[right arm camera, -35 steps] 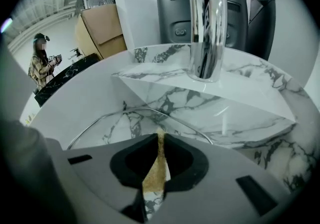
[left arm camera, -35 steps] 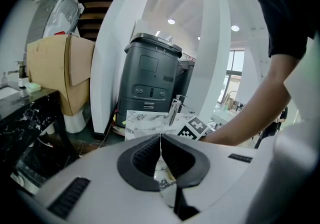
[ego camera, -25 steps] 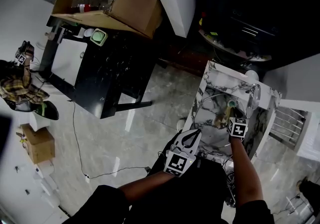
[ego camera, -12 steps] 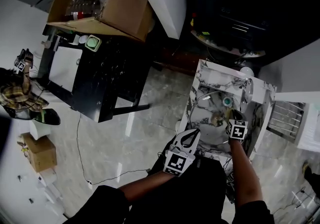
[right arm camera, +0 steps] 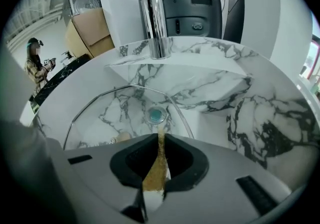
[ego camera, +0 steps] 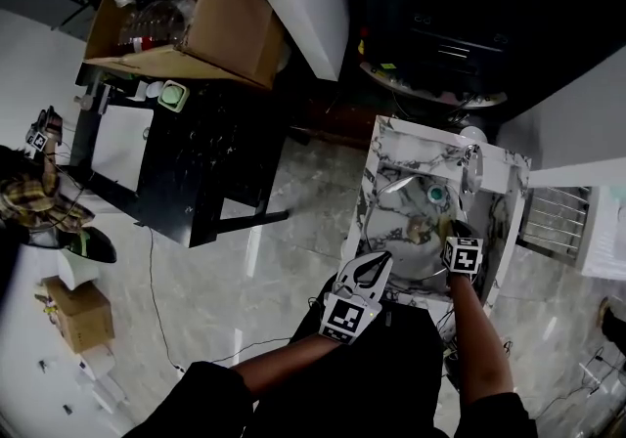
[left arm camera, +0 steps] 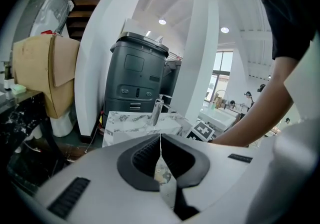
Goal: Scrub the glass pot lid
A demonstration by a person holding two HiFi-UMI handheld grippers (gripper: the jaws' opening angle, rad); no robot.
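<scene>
The glass pot lid lies in the marble sink, its metal rim arcing over the teal drain. A beige knob shows near its middle. My right gripper hangs over the sink's right side, just above the lid. It is shut on a thin yellow-brown scouring pad. My left gripper is shut and holds nothing, poised at the sink's front left edge.
A chrome faucet stands at the back of the sink, with a dark grey bin behind it. A black table and a cardboard box are to the left. A metal rack is at the right.
The head view has drifted, so the sink sits a little higher and further left in it. Both grippers keep about the same places relative to the sink.
</scene>
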